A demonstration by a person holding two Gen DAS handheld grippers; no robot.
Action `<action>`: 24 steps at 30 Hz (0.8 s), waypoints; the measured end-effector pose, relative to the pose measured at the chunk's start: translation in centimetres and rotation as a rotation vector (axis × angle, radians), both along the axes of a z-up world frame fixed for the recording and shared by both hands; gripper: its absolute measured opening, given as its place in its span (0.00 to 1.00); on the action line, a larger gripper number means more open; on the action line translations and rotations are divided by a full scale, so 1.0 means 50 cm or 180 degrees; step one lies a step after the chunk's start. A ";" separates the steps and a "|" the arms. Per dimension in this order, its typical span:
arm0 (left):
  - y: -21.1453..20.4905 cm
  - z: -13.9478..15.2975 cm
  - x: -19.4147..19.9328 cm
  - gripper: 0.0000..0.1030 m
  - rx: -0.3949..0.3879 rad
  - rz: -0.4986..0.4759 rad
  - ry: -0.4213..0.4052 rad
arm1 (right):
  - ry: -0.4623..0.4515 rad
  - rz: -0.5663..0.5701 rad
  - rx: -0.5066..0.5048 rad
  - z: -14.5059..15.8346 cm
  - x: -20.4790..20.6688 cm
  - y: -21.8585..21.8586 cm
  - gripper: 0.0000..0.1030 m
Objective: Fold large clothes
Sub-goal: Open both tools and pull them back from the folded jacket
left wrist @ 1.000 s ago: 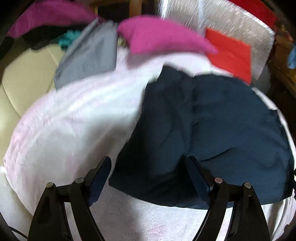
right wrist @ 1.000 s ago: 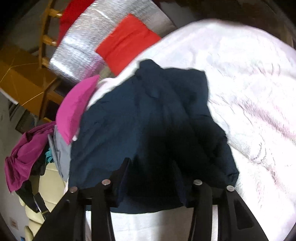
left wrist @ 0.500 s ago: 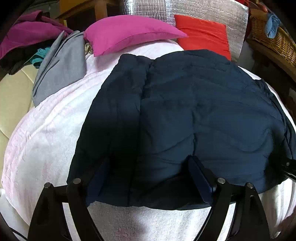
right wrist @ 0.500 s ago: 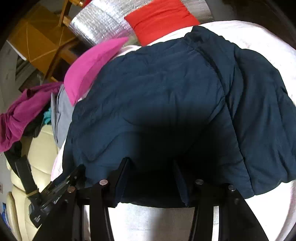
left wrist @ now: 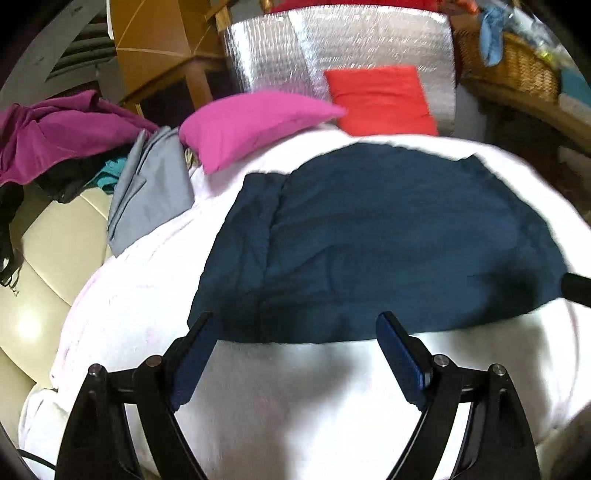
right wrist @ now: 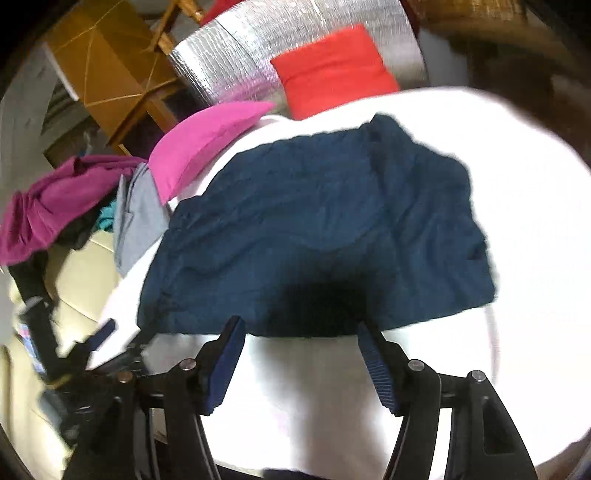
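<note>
Beyond, a wicker basket (left wrist: 517, 70) holds blue cloth (left wrist: 491, 33).

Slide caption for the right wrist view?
Right gripper opening, empty, above folded navy garment on white cover.

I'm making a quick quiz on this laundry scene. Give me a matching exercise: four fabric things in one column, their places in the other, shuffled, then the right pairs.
Things:
1. navy garment
2. red cushion
3. pink pillow
4. grey garment

Places:
A. leaning on the silver foil panel
B. spread flat on the white blanket
C. at the blanket's left edge, beside the cream sofa
D. at the blanket's far edge, between the grey garment and the red cushion

Pairs: 1-B, 2-A, 3-D, 4-C
</note>
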State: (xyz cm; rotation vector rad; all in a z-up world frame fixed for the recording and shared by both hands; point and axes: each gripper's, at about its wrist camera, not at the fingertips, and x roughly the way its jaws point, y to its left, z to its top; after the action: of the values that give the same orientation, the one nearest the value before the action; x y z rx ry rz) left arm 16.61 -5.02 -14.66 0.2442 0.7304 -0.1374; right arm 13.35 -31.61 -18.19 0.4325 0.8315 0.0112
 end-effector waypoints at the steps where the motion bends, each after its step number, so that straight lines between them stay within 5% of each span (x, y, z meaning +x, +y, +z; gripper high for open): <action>1: 0.000 0.024 -0.022 0.85 -0.0032 -0.0016 -0.0073 | -0.0030 -0.0024 -0.0057 0.010 -0.016 -0.003 0.67; 4: -0.002 0.078 -0.061 0.87 -0.0023 -0.0002 -0.0297 | -0.0144 -0.0119 -0.0230 0.037 -0.064 -0.013 0.79; 8: -0.005 0.140 -0.105 0.91 0.0001 0.0003 -0.0598 | -0.0249 -0.0235 -0.0425 0.066 -0.113 -0.022 0.79; 24: 0.045 0.295 -0.260 0.93 -0.0128 0.0302 -0.1073 | -0.0878 -0.0364 -0.0542 0.211 -0.289 0.002 0.84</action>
State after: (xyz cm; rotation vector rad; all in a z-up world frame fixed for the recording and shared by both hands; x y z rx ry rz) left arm 3.61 -2.79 0.08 0.1878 0.4029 -0.0190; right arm -1.08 -31.51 -7.66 0.3087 0.5305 -0.1032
